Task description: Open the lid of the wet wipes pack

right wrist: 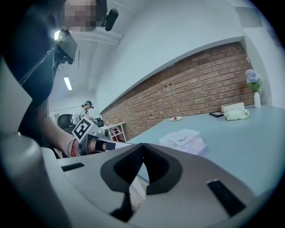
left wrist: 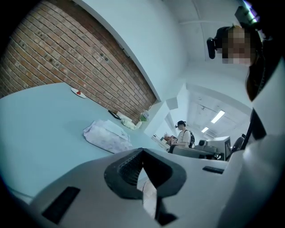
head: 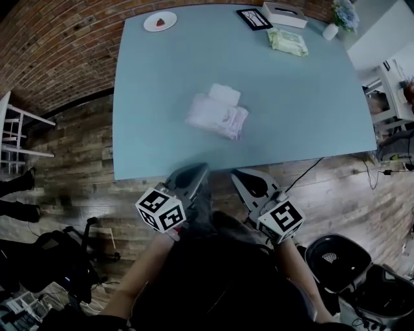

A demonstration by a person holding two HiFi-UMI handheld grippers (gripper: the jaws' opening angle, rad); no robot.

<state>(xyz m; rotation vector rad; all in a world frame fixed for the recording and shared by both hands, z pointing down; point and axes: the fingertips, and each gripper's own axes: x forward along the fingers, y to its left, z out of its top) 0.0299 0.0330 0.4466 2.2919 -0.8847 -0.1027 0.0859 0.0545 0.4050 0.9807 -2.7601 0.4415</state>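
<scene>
Wet wipes pack (head: 217,116) sits mid-table, pale pink-white, lying flat on the light blue table (head: 155,97). Nothing's touching it. There's a white flap (head: 224,94) at the pack's far edge; lid or a wipe, can't tell from here.

Both grippers are well apart from the pack, back by the table's near edge and hanging over the wood floor (head: 77,155), side by side, noses twd the table.

Left gripper (left wrist: 142,151): jaws pressed together, tips meeting, nothing betw. them. In the left gripper view the pack lies ahead & a bit left on the tabletop.

Right gripper (right wrist: 143,144): same story, claw pinched closed & empty. Its view has the pack ahead & to the right, white flap on top. The other gripper's marker cube (right wrist: 82,129) shows off to the left, w/ the hand behind it.

Further out, along the table's far edge:
- a small plate (head: 160,21) w/ sthg red on it, far-left corner
- a black frame (head: 253,18)
- a white tissue box (head: 283,14) just beside the frame
- a green pack (head: 288,42) near the box
- a vase (head: 331,31) w/ pale flowers, far-right corner

All of these are well apart from the wipes.

Brick wall (head: 58,45) runs behind the table. White chair (head: 13,129) stands at the left. Black bin (head: 336,258) is on the floor at the right. A person (left wrist: 182,136) sits in the bkgd of the left gripper view.
</scene>
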